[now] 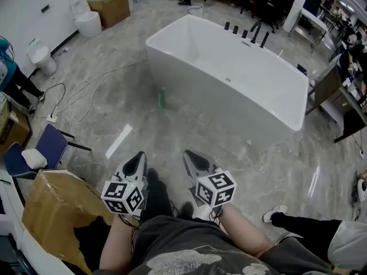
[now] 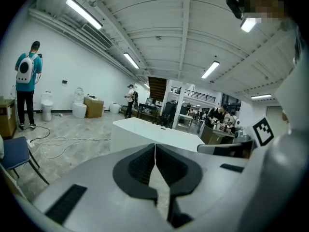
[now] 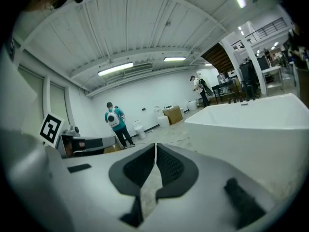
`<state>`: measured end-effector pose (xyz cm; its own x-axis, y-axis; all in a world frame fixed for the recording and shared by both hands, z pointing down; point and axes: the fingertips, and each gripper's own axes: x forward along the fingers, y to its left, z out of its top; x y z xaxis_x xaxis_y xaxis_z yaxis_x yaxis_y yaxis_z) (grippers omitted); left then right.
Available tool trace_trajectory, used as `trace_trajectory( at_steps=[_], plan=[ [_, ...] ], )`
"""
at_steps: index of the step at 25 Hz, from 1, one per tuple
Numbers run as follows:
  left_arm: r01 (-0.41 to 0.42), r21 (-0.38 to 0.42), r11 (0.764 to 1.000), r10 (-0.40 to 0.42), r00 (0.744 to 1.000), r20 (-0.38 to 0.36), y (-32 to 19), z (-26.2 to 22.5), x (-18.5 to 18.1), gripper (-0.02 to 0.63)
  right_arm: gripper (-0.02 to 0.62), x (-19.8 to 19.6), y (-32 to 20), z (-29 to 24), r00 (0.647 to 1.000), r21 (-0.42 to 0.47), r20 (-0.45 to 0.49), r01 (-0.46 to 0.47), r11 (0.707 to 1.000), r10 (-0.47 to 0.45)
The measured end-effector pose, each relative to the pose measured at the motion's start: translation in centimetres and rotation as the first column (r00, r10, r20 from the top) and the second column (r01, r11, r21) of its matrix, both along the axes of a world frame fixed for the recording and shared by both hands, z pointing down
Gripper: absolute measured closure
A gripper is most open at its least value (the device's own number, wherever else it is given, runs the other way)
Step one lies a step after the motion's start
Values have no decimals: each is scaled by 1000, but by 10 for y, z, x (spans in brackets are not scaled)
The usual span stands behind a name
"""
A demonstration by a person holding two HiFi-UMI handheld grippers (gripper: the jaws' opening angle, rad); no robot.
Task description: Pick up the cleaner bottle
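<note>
Two grippers, both empty, jaws pressed together: the left gripper (image 1: 137, 158) and the right gripper (image 1: 191, 156) sit side by side low in the head view, tipped slightly down. The green bottle (image 1: 162, 99) is on the floor (image 1: 109, 105) just beside the tub (image 1: 218, 102), well ahead of both. It looks upright with its long axis vertical, though it is blurred.
</note>
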<state>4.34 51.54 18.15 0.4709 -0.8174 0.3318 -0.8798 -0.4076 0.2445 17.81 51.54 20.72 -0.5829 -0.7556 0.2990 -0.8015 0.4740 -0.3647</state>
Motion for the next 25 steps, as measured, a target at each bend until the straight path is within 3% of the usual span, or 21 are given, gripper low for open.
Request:
trace_trajectory(
  at_steps=[2, 10, 25],
  plan=[
    [2, 10, 1000, -2, 1000, -5, -6, -1, -5, 591, 565, 1, -5, 0, 999, -4, 29, -20, 1000, 20],
    [-19, -11, 1000, 18, 998, -53, -60, 16, -15, 591, 563, 3, -52, 11, 999, -22, -21, -48, 999, 47],
    [-17, -62, 998, 13, 998, -59, -264, 48, -94, 591, 563, -46, -250, 55, 990, -130, -95, -114, 985, 102]
  ],
)
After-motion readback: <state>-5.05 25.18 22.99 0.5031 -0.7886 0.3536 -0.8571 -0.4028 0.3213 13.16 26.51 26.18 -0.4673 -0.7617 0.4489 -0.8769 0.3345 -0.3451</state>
